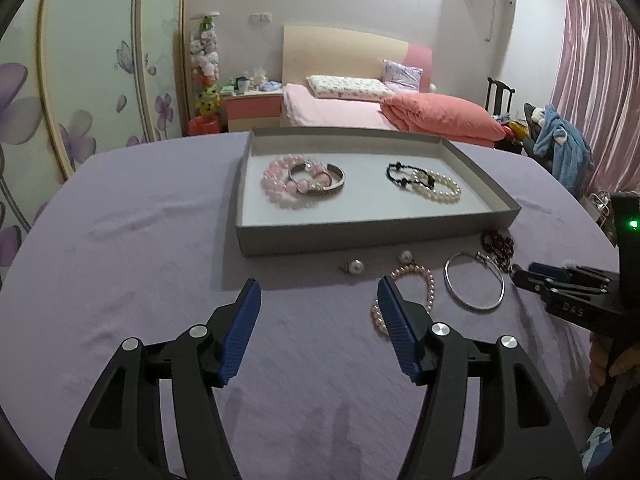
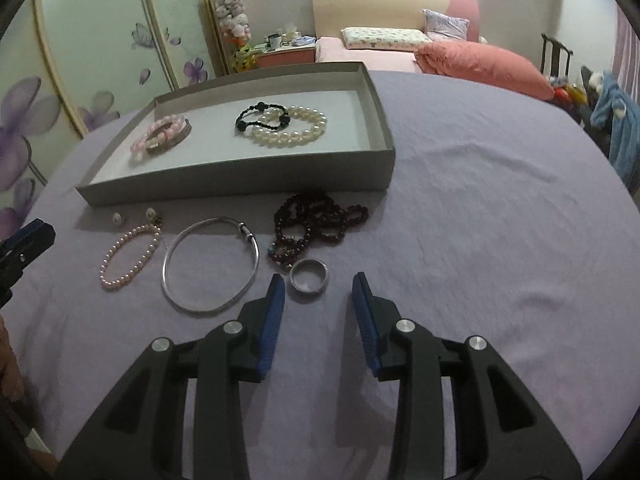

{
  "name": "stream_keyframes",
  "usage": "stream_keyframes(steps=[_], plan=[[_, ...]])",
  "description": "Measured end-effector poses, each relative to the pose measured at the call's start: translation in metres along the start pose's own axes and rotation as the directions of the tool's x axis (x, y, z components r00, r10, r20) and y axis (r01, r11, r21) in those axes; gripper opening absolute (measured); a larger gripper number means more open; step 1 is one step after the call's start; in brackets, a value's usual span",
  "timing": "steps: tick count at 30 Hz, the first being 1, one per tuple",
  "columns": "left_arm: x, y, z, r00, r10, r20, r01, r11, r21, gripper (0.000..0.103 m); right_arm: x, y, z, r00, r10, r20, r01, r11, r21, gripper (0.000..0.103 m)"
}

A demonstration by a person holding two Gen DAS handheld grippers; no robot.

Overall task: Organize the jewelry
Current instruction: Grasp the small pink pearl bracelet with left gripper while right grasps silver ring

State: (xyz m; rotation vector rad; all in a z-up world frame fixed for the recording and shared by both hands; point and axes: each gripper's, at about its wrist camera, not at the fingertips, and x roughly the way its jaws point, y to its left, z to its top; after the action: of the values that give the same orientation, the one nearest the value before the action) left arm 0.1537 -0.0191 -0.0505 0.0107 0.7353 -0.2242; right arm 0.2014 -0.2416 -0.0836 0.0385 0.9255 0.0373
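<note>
A grey tray (image 1: 360, 236) (image 2: 240, 184) on the purple cloth holds a pink bead bracelet (image 1: 280, 184), a silver cuff (image 1: 336, 190), a black bead bracelet (image 2: 260, 118) and a white pearl bracelet (image 2: 292, 130). In front of the tray lie two pearl earrings (image 1: 354, 267), a small pink pearl bracelet (image 2: 128, 256), a thin silver bangle (image 2: 210, 266), dark red beads (image 2: 316, 224) and a silver ring (image 2: 309, 276). My left gripper (image 1: 318, 286) is open and empty, its right finger over the pink pearl bracelet (image 1: 420, 276). My right gripper (image 2: 319, 280) is open, just short of the ring.
The purple cloth (image 2: 480, 220) stretches bare to the right of the tray. A bed with pink bedding (image 1: 400, 112), a wardrobe with flower prints (image 1: 80, 100) and a chair with blue clothes (image 1: 564, 148) stand behind the table. A hand (image 1: 612, 364) holds the right gripper's body.
</note>
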Motion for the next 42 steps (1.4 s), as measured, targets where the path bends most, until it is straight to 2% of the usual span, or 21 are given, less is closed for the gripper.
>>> stream_keyframes(steps=[3, 4, 5, 11, 14, 19, 20, 22, 25, 33, 42], plan=[[0.003, -0.004, -0.003, 1.0, -0.01, -0.015, 0.01, 1.0, 0.009, 0.061, 0.004, 0.005, 0.005, 1.0, -0.026, 0.016, 0.026, 0.999, -0.043, 0.03], [0.004, -0.006, -0.005, 1.0, -0.012, -0.019, 0.013, 1.0, 0.014, 0.061, 0.004, 0.003, 0.006, 1.0, -0.02, 0.016, 0.021, 0.999, -0.043, 0.024], [0.004, -0.007, -0.005, 1.0, -0.016, -0.024, 0.016, 1.0, 0.018, 0.061, 0.004, 0.003, 0.006, 1.0, -0.02, 0.015, 0.021, 0.999, -0.043, 0.022], [0.02, -0.022, -0.007, 0.995, -0.06, -0.081, 0.065, 0.996, 0.055, 0.061, 0.0, -0.001, 0.001, 1.0, -0.021, 0.017, 0.022, 0.999, -0.037, 0.022], [0.029, -0.031, -0.005, 0.992, -0.061, -0.107, 0.07, 0.994, 0.083, 0.057, -0.001, -0.002, 0.0, 1.0, -0.019, 0.018, 0.02, 0.999, -0.033, 0.022], [0.047, -0.042, -0.007, 0.985, -0.036, -0.171, 0.057, 0.991, 0.121, 0.037, 0.0, 0.0, 0.0, 1.0, -0.018, 0.018, 0.019, 0.999, -0.032, 0.022], [0.048, -0.044, -0.008, 0.986, -0.017, -0.165, 0.04, 0.99, 0.135, 0.035, 0.0, 0.0, 0.0, 1.0, -0.018, 0.018, 0.018, 0.999, -0.031, 0.022], [0.051, -0.047, -0.008, 0.987, 0.012, -0.162, 0.014, 0.987, 0.159, 0.024, 0.0, 0.0, 0.0, 1.0, -0.019, 0.018, 0.02, 0.999, -0.033, 0.022], [0.05, -0.042, -0.008, 0.986, 0.031, -0.165, -0.006, 0.989, 0.151, 0.014, 0.0, 0.0, 0.0, 1.0, -0.017, 0.018, 0.018, 0.999, -0.031, 0.022], [0.026, -0.006, -0.025, 0.981, 0.116, -0.154, -0.09, 0.982, 0.167, 0.014, -0.002, -0.001, -0.003, 1.0, -0.009, 0.017, 0.009, 1.0, -0.021, 0.022], [0.019, 0.007, -0.027, 0.985, 0.075, -0.157, -0.056, 0.991, 0.124, 0.014, -0.002, -0.001, -0.004, 1.0, -0.01, 0.017, 0.01, 1.0, -0.021, 0.022]])
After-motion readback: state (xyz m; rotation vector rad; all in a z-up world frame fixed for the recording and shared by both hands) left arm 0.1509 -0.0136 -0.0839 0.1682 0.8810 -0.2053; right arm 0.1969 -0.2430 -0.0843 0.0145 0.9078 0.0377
